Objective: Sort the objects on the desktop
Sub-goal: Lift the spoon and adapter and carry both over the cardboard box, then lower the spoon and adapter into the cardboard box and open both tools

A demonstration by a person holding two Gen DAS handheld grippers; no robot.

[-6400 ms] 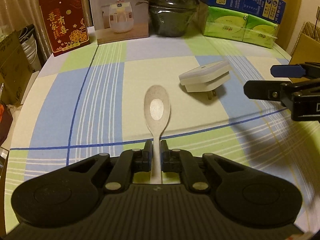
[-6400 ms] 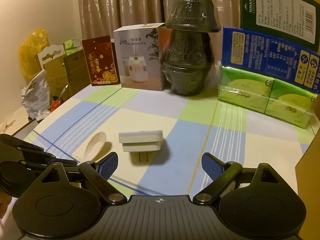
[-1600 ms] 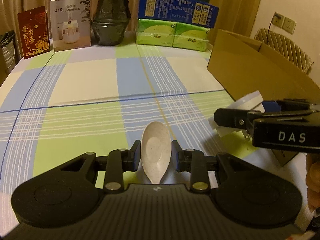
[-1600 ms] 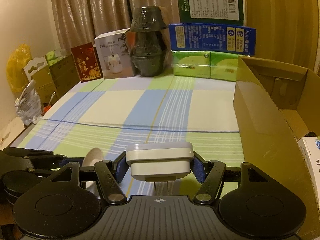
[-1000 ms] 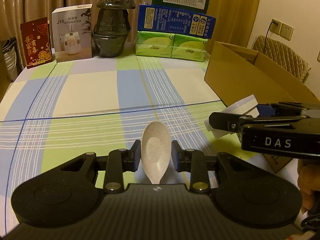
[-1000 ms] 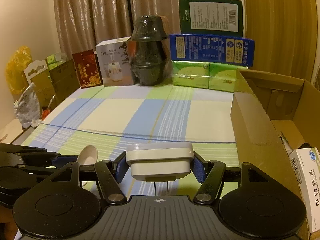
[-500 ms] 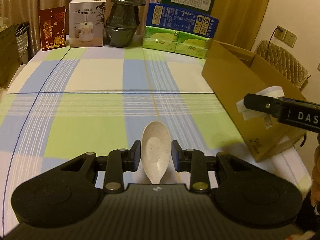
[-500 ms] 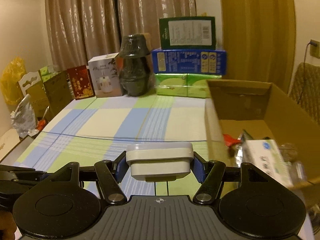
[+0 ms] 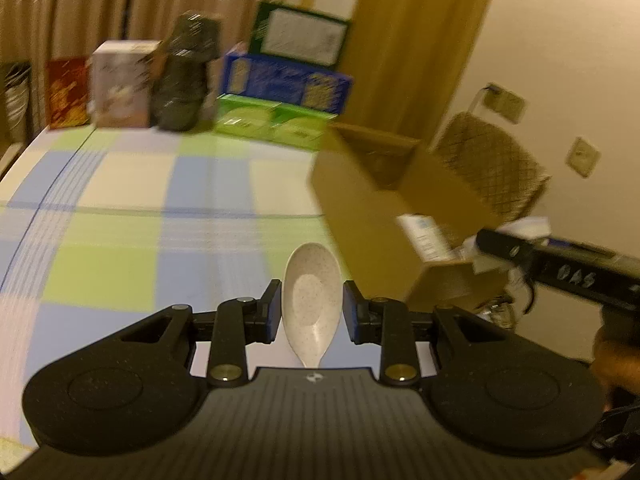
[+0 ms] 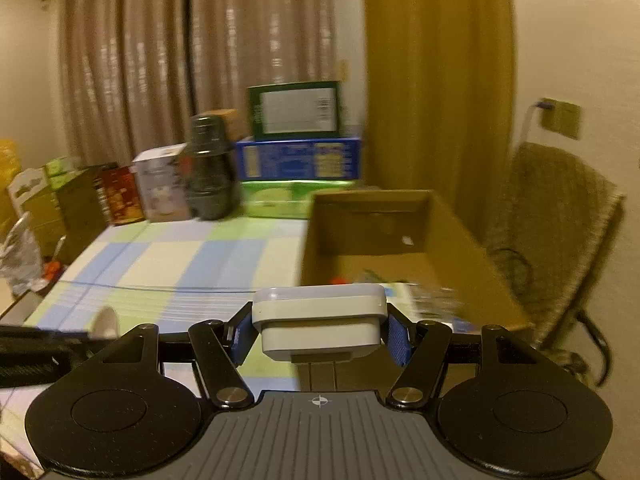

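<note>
My left gripper point(image 9: 311, 309) is shut on a speckled beige spoon point(image 9: 310, 302), bowl pointing forward, held above the checked tablecloth point(image 9: 132, 216). My right gripper point(image 10: 319, 334) is shut on a white plug adapter point(image 10: 320, 320), its prongs pointing down, raised near the front rim of an open cardboard box point(image 10: 400, 236). In the left wrist view the right gripper point(image 9: 516, 246) reaches over that cardboard box point(image 9: 372, 216) from the right. The spoon's bowl point(image 10: 105, 322) shows at the lower left of the right wrist view. Both views are motion-blurred.
The box holds a white medicine carton point(image 9: 424, 236) and other small items. Along the table's far edge stand a red card point(image 9: 66, 94), a humidifier box point(image 9: 122, 84), a dark wrapped stack point(image 9: 186, 78) and green and blue packs point(image 9: 280, 98). A woven chair point(image 10: 556, 240) stands right of the box.
Both grippers have risen and swung right toward the cardboard box, each keeping its object. The right gripper with the adapter now reaches over the box's near end.
</note>
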